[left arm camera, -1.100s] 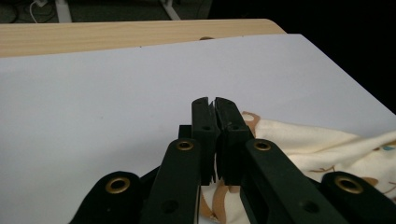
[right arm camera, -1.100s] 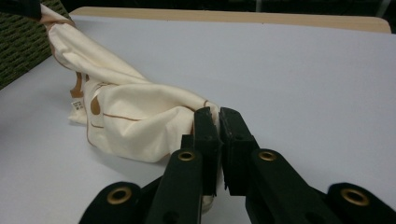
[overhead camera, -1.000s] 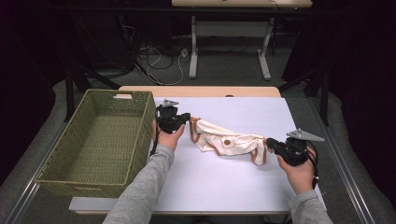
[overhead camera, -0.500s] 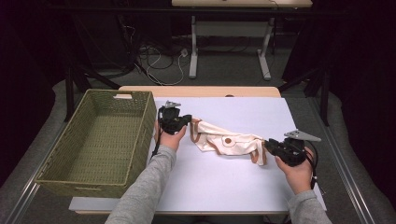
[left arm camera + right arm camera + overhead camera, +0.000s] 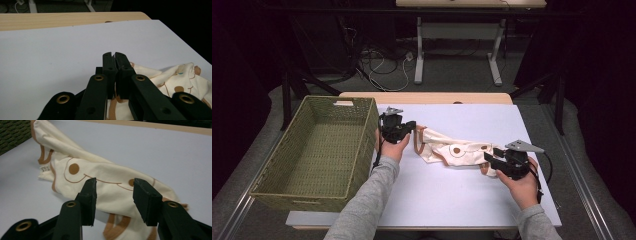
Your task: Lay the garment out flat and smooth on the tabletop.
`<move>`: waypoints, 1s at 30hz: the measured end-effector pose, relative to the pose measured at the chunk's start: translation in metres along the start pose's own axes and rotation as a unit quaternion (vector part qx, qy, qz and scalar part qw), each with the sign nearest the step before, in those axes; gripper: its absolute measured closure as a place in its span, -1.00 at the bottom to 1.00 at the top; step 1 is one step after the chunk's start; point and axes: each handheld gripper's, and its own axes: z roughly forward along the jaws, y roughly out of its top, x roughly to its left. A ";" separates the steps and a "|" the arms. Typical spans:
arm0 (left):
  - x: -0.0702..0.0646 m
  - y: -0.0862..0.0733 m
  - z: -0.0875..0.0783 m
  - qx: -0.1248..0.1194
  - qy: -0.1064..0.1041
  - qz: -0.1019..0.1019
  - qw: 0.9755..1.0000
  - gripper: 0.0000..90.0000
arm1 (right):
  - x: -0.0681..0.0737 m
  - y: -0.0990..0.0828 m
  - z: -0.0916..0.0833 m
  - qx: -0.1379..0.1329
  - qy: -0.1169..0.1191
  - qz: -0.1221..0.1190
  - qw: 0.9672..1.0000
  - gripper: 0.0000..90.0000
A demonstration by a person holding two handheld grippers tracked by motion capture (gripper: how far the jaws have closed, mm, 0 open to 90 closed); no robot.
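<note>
We see a white-topped table [image 5: 462, 200] in a dark room, cables on the grey floor at twelve o'clock. A cream, brown-trimmed cloth garment [image 5: 452, 149] lies mid-table. Our left gripper [image 5: 410, 127] pinches its edge at nine o'clock, the pinch itself hidden. Our right gripper [image 5: 488, 159], at three o'clock, has just been opening, jaws apart around the cloth. A green woven basket [image 5: 362, 145] sits at nine o'clock.

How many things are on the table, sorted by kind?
Baskets: 1, the green woven basket.
Clothes: 1, the cream garment with brown trim.
Grippers: 2, the left gripper and the right gripper.
Total: 4
</note>
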 end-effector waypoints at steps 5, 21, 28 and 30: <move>-0.002 0.000 -0.002 -0.001 -0.001 0.003 1.000 0.96 | 0.018 0.001 0.016 0.015 0.025 -0.009 1.000 0.05; -0.003 0.000 -0.002 0.001 -0.001 0.003 1.000 0.95 | 0.070 0.008 0.070 0.046 0.058 -0.037 0.997 -0.42; -0.001 0.000 -0.001 0.002 0.001 0.001 1.000 0.95 | 0.081 0.003 0.092 0.060 0.057 -0.049 0.995 -0.37; -0.001 0.000 -0.002 0.003 0.001 0.001 1.000 0.96 | 0.083 0.001 0.098 0.072 0.051 -0.056 0.995 -0.35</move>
